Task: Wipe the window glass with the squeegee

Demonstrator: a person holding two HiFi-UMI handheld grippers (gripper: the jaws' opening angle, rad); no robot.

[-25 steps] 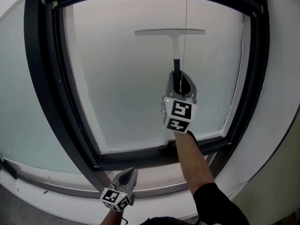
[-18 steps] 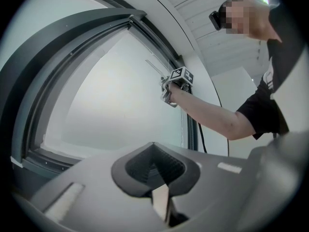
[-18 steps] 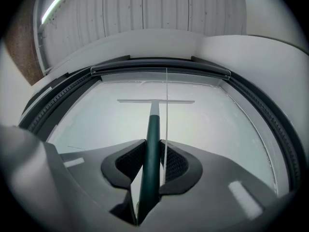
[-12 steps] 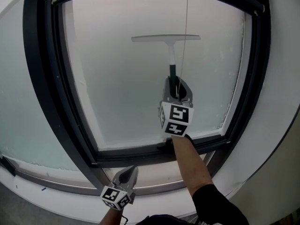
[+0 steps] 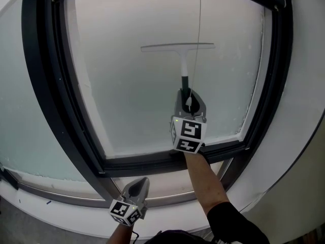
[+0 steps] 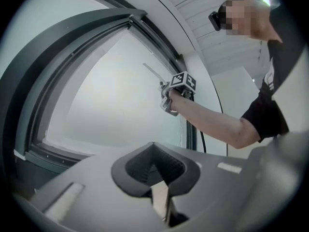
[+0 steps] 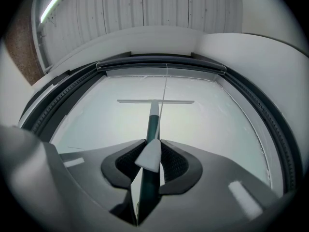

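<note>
A squeegee [image 5: 179, 50] with a white blade and a dark green handle [image 7: 152, 129] lies flat against the frosted window glass [image 5: 127, 80], its blade level across the upper middle of the pane. My right gripper [image 5: 188, 101] is shut on the handle's lower end, straight below the blade. Down by the sill, my left gripper [image 5: 137, 188] hangs shut and holds nothing; its own view shows the jaws [image 6: 161, 197] pressed together with the right gripper [image 6: 170, 96] at the glass beyond.
A dark window frame [image 5: 43, 85] surrounds the pane. A thin blind cord [image 5: 199, 29] hangs down in front of the glass beside the squeegee handle. The white sill [image 5: 66, 215] and wall curve below and to the right.
The squeegee and my right gripper have slid down the glass and slightly left. The left gripper has stayed by the sill.
</note>
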